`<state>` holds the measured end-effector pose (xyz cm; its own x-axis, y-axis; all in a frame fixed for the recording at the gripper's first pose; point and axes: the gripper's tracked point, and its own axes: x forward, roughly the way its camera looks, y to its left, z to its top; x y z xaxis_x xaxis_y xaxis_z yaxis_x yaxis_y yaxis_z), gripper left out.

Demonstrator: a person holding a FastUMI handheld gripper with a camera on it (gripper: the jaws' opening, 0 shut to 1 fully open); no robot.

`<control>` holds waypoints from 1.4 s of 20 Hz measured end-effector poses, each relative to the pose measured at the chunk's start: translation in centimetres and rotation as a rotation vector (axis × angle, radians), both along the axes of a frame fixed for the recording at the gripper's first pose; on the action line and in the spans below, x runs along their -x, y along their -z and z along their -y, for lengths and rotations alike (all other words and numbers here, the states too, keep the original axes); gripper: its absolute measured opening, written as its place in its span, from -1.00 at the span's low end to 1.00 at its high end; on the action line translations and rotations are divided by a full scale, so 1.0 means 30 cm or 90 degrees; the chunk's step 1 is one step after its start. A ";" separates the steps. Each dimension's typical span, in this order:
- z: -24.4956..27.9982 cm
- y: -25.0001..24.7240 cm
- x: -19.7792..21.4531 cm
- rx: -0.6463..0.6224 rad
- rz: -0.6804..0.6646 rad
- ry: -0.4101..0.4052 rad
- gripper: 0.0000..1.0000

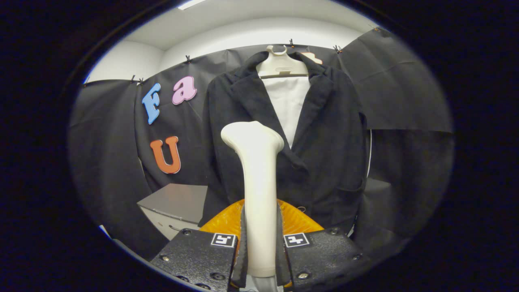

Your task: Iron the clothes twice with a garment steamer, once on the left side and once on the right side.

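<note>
Beyond the claw (260, 243) and off to its left sits a grey box-like cabinet (176, 202), its flat top catching some light, with the black cloth wall (109, 154) hanging behind it. Nothing stands between the fingers and the garment except the tool they carry. The claw is pinched on the cream handle of the garment steamer (257, 182): both fingers press its sides, and the handle rises upright from between them, widening to a rounded head that tilts a little to the left. An orange ribbed part (227, 221) fans out low behind the handle, just ahead of the fingers. Straight beyond the steamer hangs the black jacket (324, 134), on a cream hanger (282, 65), lapels open over a white panel (288, 105) at the chest; the steamer head sits in front of its left front panel, though whether it touches the cloth cannot be told. Above the black cloth, clipped along its upper edge, runs a white wall and ceiling (243, 28).
</note>
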<state>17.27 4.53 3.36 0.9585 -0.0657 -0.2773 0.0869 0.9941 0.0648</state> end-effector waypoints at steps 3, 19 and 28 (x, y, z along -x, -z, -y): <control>0.014 0.107 0.038 -0.013 -0.045 0.006 -0.40; 0.108 0.656 0.186 -0.016 -0.243 0.030 -0.40; 0.126 0.886 0.230 -0.008 -0.326 0.023 -0.40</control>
<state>10.36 0.74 -23.22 0.6967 -0.0903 -0.7117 0.1449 0.9893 0.0164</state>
